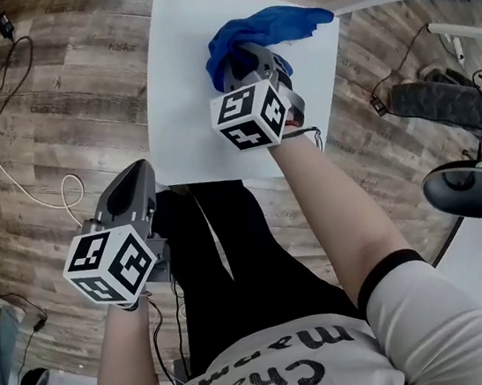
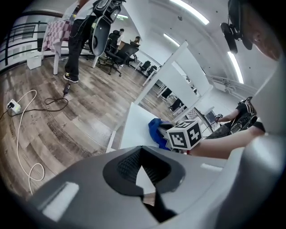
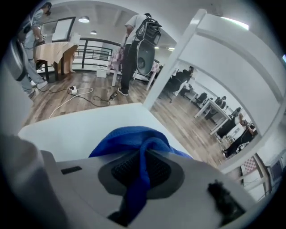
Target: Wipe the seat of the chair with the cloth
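While head view hides grip, right gripper view shows right claw (image 3: 142, 152) clamped on cloth (image 3: 127, 136); left claw (image 2: 142, 150) closed, empty.

Left of your right fingers (image 3: 71, 179): bare seat (image 1: 195, 87), open run to its edge. Ahead-right: chair back (image 3: 223, 49) rises close, blocks passage. Cloth (image 3: 129, 138) bunched directly ahead of fingers.

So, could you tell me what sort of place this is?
Most likely an open-plan office or lab: office chairs in the background, long ceiling light strips, and a wood-look floor with trailing cables.
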